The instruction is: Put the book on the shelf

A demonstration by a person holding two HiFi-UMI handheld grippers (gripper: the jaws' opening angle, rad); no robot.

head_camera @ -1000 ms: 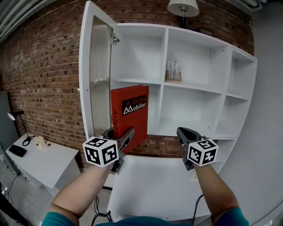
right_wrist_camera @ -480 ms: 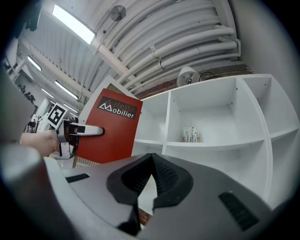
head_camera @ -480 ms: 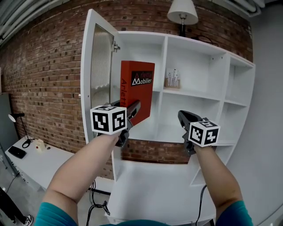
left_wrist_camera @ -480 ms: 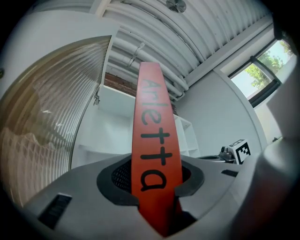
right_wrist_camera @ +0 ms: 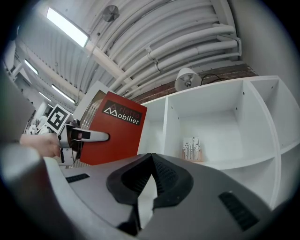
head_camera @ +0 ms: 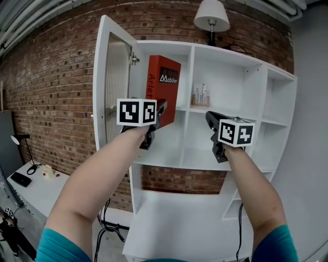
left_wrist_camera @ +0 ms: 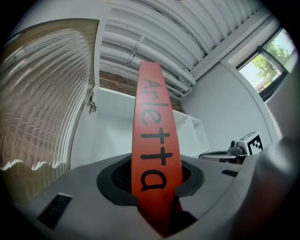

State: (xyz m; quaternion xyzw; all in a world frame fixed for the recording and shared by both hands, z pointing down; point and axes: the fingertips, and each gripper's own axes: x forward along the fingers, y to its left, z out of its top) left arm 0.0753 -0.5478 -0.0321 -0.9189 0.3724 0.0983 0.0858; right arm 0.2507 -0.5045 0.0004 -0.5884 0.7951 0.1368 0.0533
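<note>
A red book (head_camera: 165,84) with "Mobilier" on its cover stands upright in my left gripper (head_camera: 160,110), which is shut on its lower edge. It hangs in front of the top left compartment of the white shelf unit (head_camera: 190,110), beside the open door (head_camera: 115,87). In the left gripper view the spine (left_wrist_camera: 154,154) rises from between the jaws, pressed on both sides. My right gripper (head_camera: 211,118) is raised to the right of the book, apart from it. Its jaws meet at the tips (right_wrist_camera: 151,161) with nothing between them. From the right gripper view I see the book's cover (right_wrist_camera: 115,133).
A holder of small white objects (head_camera: 201,95) stands in the upper middle compartment. A lamp (head_camera: 211,15) sits on top of the unit. The ribbed-glass door swings out to the left. A white desk (head_camera: 36,189) with small items is at the lower left, against the brick wall.
Both grippers have risen. The book has gone up with the left gripper, from the middle shelf level to the top left compartment.
</note>
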